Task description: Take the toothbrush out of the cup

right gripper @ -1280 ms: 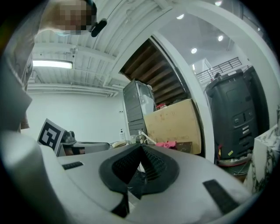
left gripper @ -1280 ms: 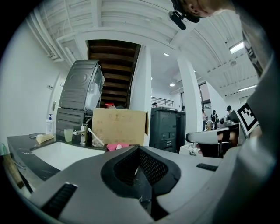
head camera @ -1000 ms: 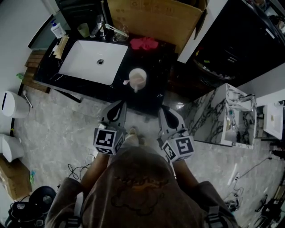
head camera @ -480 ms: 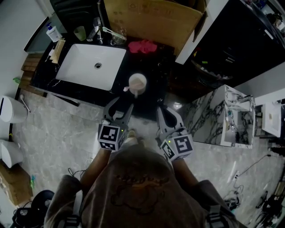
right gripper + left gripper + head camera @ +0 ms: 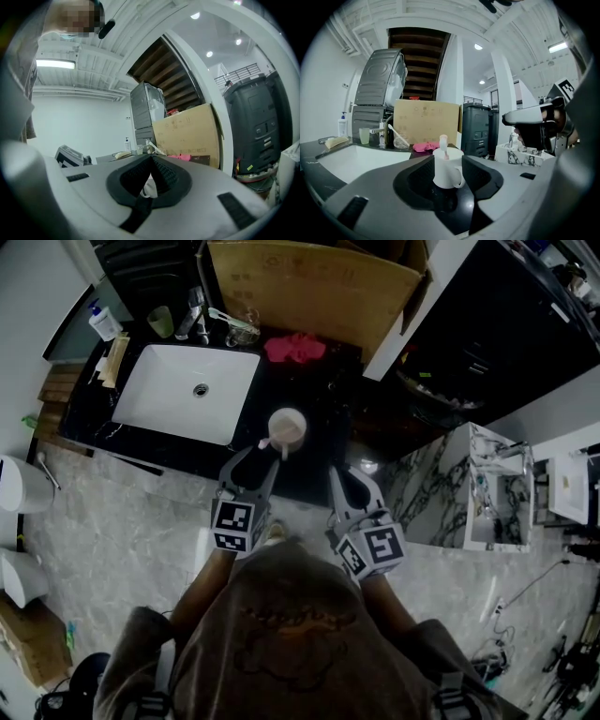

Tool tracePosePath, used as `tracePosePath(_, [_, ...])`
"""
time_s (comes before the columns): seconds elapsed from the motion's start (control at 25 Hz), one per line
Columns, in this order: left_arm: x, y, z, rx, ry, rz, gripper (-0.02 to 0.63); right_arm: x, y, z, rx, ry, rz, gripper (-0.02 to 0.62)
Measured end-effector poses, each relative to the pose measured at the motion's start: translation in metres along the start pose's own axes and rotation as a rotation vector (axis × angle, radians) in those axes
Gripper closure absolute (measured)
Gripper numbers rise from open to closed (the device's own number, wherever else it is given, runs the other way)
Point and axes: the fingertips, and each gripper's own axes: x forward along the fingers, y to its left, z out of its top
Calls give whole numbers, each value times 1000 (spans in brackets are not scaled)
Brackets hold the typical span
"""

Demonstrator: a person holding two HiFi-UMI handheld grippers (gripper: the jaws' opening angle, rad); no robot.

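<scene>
Left tool (image 5: 448, 163) jaws wide apart, closing, empty; right tool (image 5: 151, 160) jaws together

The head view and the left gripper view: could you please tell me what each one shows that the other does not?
Only the head view shows the grey floor, the person's shoulders and the marker cube on the left gripper. Only the left gripper view shows the stairs overhead, a ceiling light, and that gripper's jaws closing, pads apart, with the white cup framed between them, untouched. Both show that cup with the toothbrush in it, the sink, the pink cloth and the cardboard box.
</scene>
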Motion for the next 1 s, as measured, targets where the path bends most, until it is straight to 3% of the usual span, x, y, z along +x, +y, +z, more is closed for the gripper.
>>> tracePosePath(0.4, [26,5,-8,32,17,-10,445,17,-9,4,-3,-5,-13,595])
tracePosePath(1.0, [41,0,-1,81,-21,-36,487,31,-22,4,0,4,-22,595])
